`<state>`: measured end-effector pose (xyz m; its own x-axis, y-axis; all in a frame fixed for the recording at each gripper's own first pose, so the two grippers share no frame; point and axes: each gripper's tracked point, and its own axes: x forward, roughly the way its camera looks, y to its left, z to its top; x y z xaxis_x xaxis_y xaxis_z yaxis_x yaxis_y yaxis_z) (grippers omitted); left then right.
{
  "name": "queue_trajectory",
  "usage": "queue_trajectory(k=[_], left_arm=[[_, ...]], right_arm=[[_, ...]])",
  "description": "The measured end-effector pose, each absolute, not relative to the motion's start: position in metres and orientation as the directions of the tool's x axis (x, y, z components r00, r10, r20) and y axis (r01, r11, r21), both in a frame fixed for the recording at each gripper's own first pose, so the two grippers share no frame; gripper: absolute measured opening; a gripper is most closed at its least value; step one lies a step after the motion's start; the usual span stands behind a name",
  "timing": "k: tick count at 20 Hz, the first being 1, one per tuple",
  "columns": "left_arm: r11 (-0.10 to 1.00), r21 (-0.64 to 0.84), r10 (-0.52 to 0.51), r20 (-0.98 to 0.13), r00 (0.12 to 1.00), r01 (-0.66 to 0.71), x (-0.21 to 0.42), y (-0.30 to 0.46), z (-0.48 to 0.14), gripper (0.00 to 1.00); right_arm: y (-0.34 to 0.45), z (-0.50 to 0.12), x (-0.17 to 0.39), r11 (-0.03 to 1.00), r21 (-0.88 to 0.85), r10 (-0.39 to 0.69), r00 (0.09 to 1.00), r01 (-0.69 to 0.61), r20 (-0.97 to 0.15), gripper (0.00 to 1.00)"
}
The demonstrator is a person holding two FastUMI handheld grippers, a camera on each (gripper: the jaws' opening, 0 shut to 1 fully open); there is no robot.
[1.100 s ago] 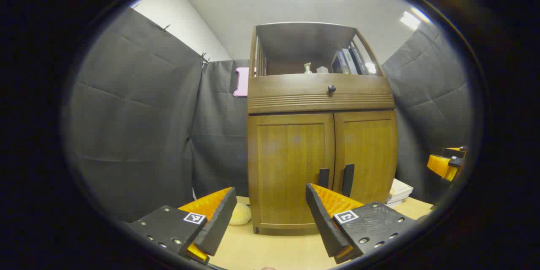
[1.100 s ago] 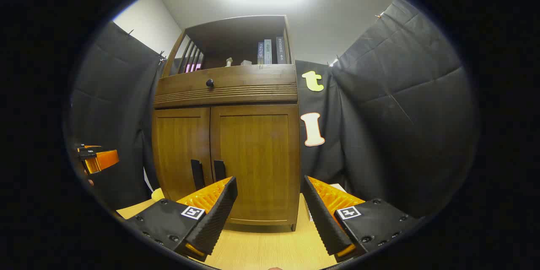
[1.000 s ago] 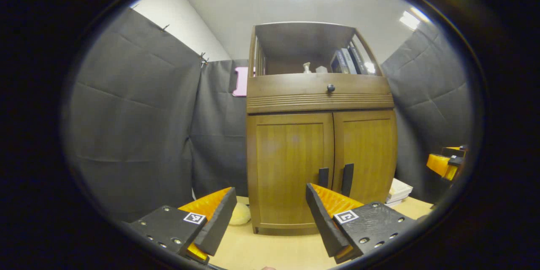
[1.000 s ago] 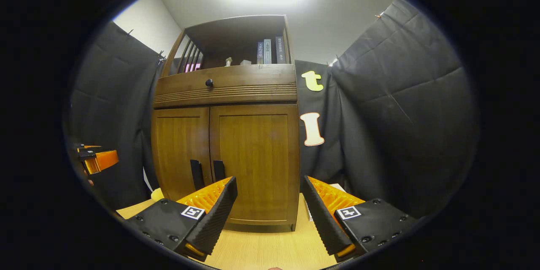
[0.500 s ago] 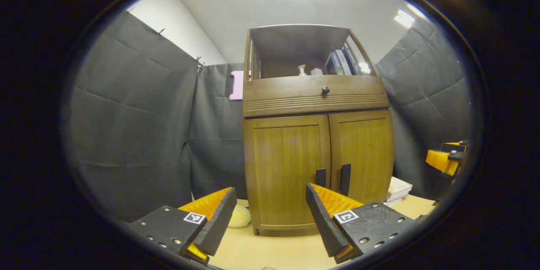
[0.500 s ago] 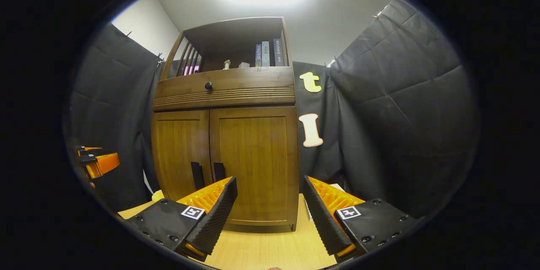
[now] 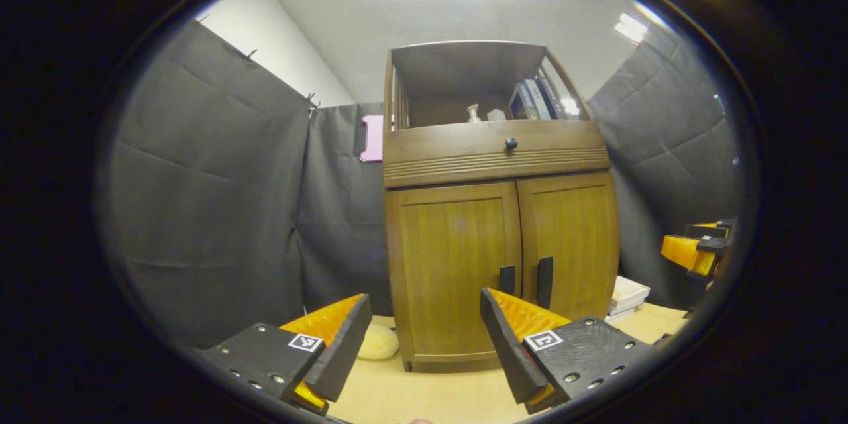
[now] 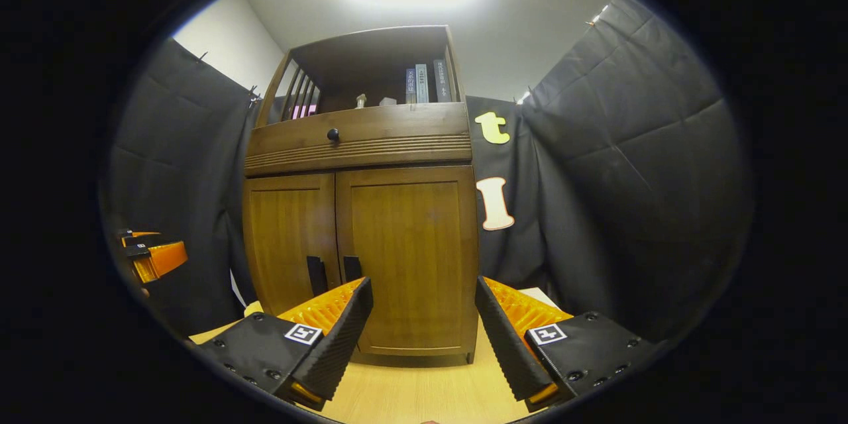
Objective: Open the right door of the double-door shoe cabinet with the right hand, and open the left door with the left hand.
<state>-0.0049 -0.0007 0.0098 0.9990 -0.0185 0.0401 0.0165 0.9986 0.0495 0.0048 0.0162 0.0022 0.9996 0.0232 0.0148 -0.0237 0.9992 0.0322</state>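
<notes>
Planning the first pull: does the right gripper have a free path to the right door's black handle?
Probably yes. The right gripper is open, short of the closed wooden cabinet; bare tabletop lies between, and the black handle sits off its left finger.

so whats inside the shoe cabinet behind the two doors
Cannot be seen: the left door and right door are both closed. The open shelf above holds upright books and small items.
</notes>
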Motion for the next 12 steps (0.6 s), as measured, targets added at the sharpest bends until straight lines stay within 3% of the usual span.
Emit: queue_trajectory(k=[12], left_arm=[[0.996, 0.077, 0.051, 0.044, 0.998, -0.054, -0.015, 0.006, 0.019, 0.94]], right_arm=[[0.065, -0.014, 0.078, 0.993, 0.029, 0.118, 0.993, -0.118, 0.006, 0.97]])
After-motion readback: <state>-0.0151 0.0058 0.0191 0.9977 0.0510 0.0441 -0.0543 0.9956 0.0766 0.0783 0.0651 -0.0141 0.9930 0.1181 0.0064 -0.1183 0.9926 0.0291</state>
